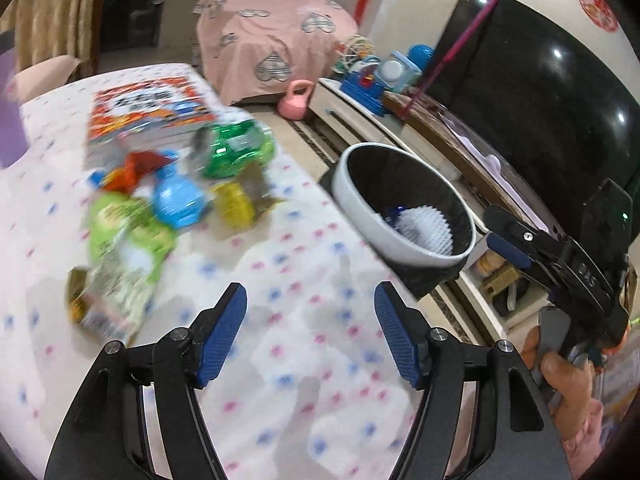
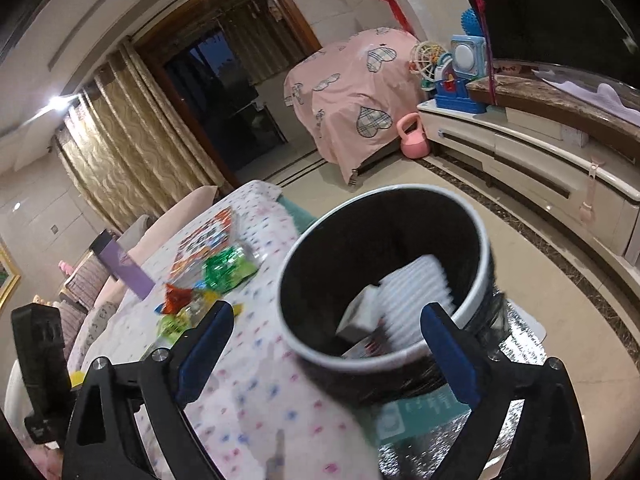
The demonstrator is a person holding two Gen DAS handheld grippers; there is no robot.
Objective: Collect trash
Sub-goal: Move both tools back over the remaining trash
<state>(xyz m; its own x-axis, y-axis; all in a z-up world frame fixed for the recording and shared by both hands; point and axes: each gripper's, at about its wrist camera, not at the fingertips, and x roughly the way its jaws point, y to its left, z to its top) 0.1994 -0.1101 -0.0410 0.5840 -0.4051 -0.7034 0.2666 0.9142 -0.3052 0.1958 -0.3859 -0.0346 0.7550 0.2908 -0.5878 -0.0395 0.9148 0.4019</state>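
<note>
Both your views bend hard at the edges, with black corners from the fisheye lens. In the left wrist view, motion blur smears the wrappers point(image 1: 132, 216) at centre left, and ceiling lights glare as white dots on the television point(image 1: 540, 92) at upper right. In the right wrist view, lamps flare upper left and the bin point(image 2: 384, 276) is softly blurred.

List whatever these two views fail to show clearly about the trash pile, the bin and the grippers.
- Trash pile: motion-blurred in the left wrist view; wrapper print unreadable, item count unclear.
- Same pile in the right wrist view: small, partly behind the right hand-held gripper finger.
- Bin: its base is hidden by the table edge and gripper; contents beneath the white pleated piece are dark.
- Left hand-held gripper: open, holding nothing; body cut off by the frame bottom.
</note>
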